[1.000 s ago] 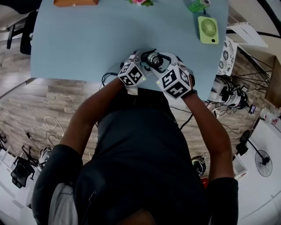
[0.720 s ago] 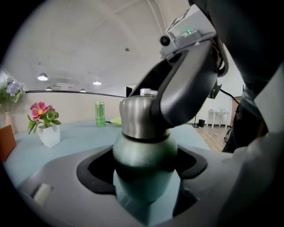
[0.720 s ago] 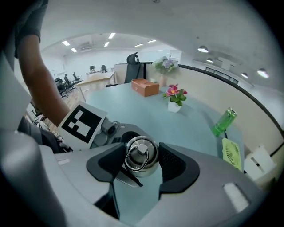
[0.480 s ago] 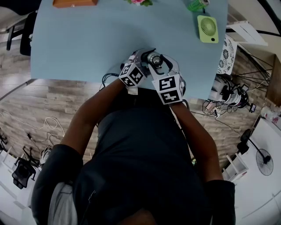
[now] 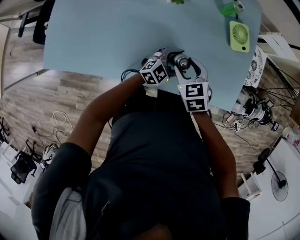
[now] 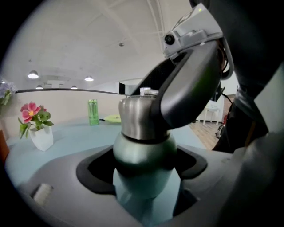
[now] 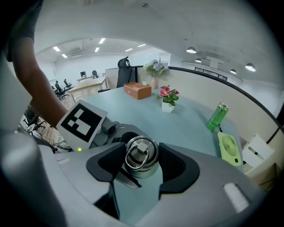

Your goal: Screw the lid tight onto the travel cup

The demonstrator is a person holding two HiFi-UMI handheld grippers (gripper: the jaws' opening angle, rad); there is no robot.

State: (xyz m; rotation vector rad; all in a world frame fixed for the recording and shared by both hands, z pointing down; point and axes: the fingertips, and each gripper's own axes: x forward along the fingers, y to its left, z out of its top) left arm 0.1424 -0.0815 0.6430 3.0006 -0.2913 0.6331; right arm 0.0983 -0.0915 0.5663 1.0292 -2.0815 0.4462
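Observation:
The travel cup stands at the near edge of the light blue table (image 5: pixel 108 37). Its green body (image 6: pixel 142 150) sits between the black pads of my left gripper (image 6: pixel 143 167), which is shut on it. The steel lid (image 7: pixel 141 157), with a ring handle on top, sits on the cup. My right gripper (image 7: pixel 142 163) comes down over it, both pads pressed against the lid's sides. In the head view the lid (image 5: pixel 181 61) shows between the left gripper (image 5: pixel 165 60) and the right gripper (image 5: pixel 188 66). The lid's thread is hidden.
A green handheld fan (image 5: pixel 239 35) and a green can (image 5: pixel 230 8) lie at the table's far right. A white pot of pink flowers (image 7: pixel 167 104) and a wooden box (image 7: pixel 137 90) stand further back. Cables and a floor fan (image 5: pixel 276 180) are on the floor.
My right gripper has swung round the lid, and its marker cube has turned towards the person's body. The left gripper has kept its hold on the cup. The head camera has shifted a little.

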